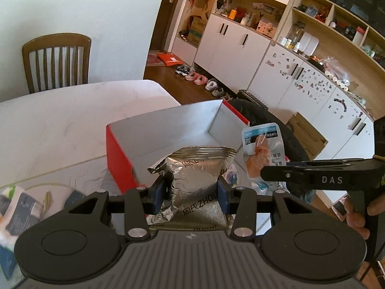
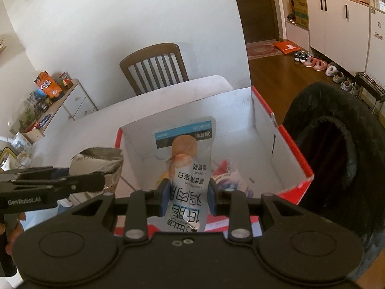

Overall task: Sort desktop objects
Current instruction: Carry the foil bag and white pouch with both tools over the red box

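My left gripper (image 1: 191, 193) is shut on a silver foil snack bag (image 1: 196, 180), held above the near edge of a red cardboard box with a white inside (image 1: 168, 130). My right gripper (image 2: 187, 197) is shut on a clear chicken-breast pouch with a blue label (image 2: 186, 159), held over the same red box (image 2: 284, 130). In the left wrist view the pouch (image 1: 263, 144) and the right gripper's black body (image 1: 312, 175) show at the right. The right wrist view shows the foil bag (image 2: 98, 166) at the left, in the left tool. Several packets (image 2: 231, 175) lie in the box.
The box stands on a white table (image 1: 60, 125) with a wooden chair (image 1: 57, 60) behind it. More packets (image 1: 21, 207) lie on the table at lower left. A black padded chair back (image 2: 336, 149) stands right of the box. Cabinets and shoes line the far wall.
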The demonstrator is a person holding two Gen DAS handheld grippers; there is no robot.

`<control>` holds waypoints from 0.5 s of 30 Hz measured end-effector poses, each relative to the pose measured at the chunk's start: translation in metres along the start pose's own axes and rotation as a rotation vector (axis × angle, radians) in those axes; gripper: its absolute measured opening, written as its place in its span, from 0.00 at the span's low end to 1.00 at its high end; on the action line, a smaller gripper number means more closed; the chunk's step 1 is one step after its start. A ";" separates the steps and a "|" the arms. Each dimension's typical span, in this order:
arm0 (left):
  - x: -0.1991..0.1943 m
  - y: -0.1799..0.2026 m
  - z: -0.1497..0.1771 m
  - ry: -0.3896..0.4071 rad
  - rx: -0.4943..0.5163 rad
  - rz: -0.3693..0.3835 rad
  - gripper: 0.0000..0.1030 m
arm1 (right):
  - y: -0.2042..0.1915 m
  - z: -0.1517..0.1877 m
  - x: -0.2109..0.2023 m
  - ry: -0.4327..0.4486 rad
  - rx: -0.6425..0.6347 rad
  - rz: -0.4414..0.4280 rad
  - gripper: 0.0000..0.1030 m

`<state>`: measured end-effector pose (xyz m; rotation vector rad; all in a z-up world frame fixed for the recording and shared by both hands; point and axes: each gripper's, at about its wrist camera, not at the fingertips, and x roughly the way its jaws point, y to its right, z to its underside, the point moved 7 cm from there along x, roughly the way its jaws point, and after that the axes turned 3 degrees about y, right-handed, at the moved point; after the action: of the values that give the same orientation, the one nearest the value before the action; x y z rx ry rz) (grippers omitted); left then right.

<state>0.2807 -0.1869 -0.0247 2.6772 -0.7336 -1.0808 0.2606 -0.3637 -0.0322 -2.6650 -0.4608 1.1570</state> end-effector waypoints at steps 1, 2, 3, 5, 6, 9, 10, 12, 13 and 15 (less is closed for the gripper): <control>0.005 0.001 -0.003 -0.001 0.006 -0.005 0.42 | 0.003 -0.001 0.002 -0.002 -0.004 0.000 0.30; 0.008 0.003 -0.005 -0.002 0.011 -0.009 0.42 | 0.005 -0.003 0.003 -0.004 -0.010 0.000 0.30; 0.013 0.004 -0.007 -0.004 0.018 -0.014 0.42 | 0.006 -0.003 0.005 -0.008 -0.015 0.000 0.30; 0.022 0.006 -0.013 -0.009 0.022 -0.024 0.42 | 0.009 -0.005 0.009 -0.018 -0.022 -0.002 0.30; 0.027 0.007 -0.015 -0.012 0.024 -0.028 0.42 | 0.010 -0.006 0.012 -0.024 -0.026 -0.003 0.30; 0.041 0.008 -0.019 -0.024 0.035 -0.045 0.42 | 0.014 -0.007 0.019 -0.040 -0.039 -0.003 0.30; 0.047 0.008 -0.021 -0.030 0.041 -0.055 0.42 | 0.014 -0.008 0.022 -0.045 -0.045 -0.001 0.30; 0.058 0.007 -0.024 -0.040 0.049 -0.073 0.42 | 0.016 -0.008 0.030 -0.054 -0.059 0.005 0.30; 0.064 0.006 -0.026 -0.047 0.053 -0.082 0.42 | 0.015 -0.008 0.033 -0.059 -0.065 0.008 0.30; 0.074 0.004 -0.028 -0.059 0.059 -0.094 0.42 | 0.015 -0.007 0.040 -0.070 -0.076 0.009 0.29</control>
<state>0.3444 -0.2285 -0.0476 2.7650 -0.6655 -1.1833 0.2945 -0.3642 -0.0587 -2.6999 -0.5147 1.2632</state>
